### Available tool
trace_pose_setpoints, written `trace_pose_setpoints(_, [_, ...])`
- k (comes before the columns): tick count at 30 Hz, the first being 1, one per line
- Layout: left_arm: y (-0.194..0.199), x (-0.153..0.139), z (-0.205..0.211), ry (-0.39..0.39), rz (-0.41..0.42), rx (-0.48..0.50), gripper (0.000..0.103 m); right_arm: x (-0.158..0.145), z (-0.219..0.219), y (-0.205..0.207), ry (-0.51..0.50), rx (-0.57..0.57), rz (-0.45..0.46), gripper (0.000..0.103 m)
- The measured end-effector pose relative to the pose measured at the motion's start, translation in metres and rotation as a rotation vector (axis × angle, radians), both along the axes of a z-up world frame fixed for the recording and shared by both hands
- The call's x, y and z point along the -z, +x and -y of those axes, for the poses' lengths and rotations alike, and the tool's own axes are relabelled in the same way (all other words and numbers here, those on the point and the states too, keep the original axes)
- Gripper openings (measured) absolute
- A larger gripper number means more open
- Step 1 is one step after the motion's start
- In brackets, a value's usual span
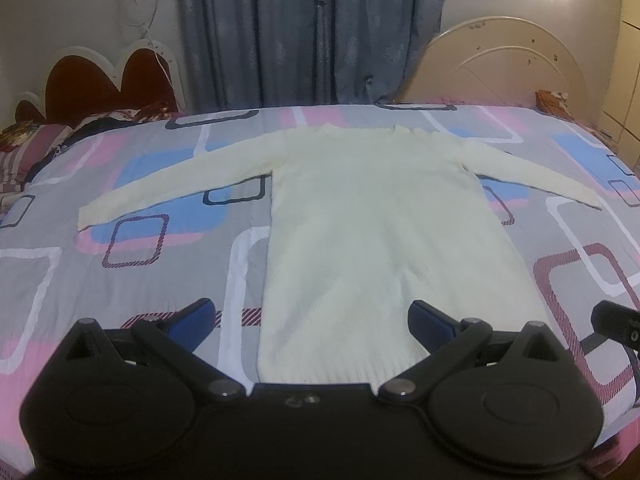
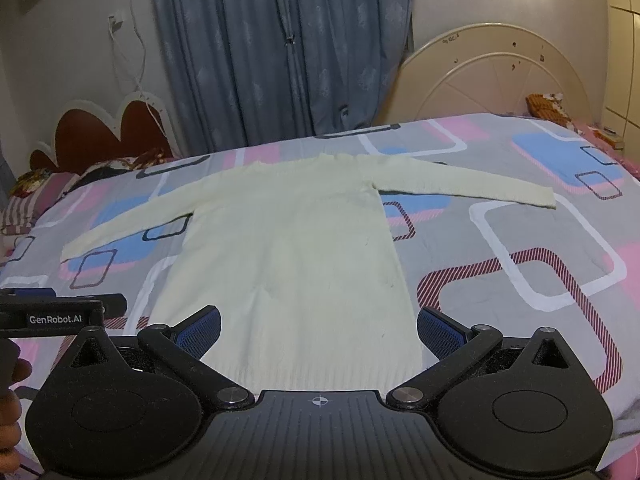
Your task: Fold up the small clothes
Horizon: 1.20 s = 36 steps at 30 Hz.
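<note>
Sweater (image 1: pixel 360 220) flat on bed (image 1: pixel 120 300), sleeves spread, long axis running away from both grippers, hem nearest. Left gripper (image 1: pixel 310 326) wide, empty, just short of the hem. Right gripper (image 2: pixel 318 330) likewise wide, empty. Neither is clearly closer; each sleeve lies on its own gripper's side.

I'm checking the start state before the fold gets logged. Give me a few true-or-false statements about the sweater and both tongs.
1. The cream sweater lies flat on the patterned bedspread with both sleeves spread out. True.
2. The left tongs are shut on the hem. False: they are open, holding nothing.
3. The right tongs are open. True.
4. The sweater is already folded in half. False: it lies fully spread.
5. The collar faces the cameras. False: the ribbed hem is nearest.
</note>
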State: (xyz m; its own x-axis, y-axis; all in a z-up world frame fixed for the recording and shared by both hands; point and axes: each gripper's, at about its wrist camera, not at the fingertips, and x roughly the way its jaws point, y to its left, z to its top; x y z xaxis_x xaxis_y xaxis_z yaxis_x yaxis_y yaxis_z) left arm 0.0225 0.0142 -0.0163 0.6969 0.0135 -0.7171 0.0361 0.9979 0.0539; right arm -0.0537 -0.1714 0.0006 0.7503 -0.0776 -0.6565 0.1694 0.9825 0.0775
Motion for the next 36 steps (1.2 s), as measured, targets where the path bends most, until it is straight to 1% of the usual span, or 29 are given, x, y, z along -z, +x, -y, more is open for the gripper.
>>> trace_pose_setpoints(14, [0.028,0.006,0.004,0.022,-0.009,-0.022,0.103,0.000,0.018,0.019,-0.010,0.017,0.004,0.103])
trace_pose_setpoints(18, [0.038,0.009,0.006,0.015,-0.018,-0.024,0.103,0.001,0.028,0.027,-0.018,0.033,0.010,0.103])
trace_pose_setpoints(21, [0.046,0.011,0.007,0.004,-0.016,-0.023,0.103,0.002,0.035,0.034,-0.020,0.039,0.018,0.103])
trace_pose_setpoints(26, [0.061,0.016,0.011,0.010,-0.017,-0.024,0.103,0.005,0.049,0.049,-0.011,0.040,0.021,0.103])
trace_pose_setpoints(32, [0.082,0.021,0.016,-0.010,-0.030,-0.038,0.103,0.008,0.067,0.070,0.002,0.036,0.023,0.103])
trace_pose_setpoints(36, [0.096,0.024,0.020,-0.002,-0.026,-0.043,0.103,0.012,0.083,0.087,0.012,0.051,0.018,0.103])
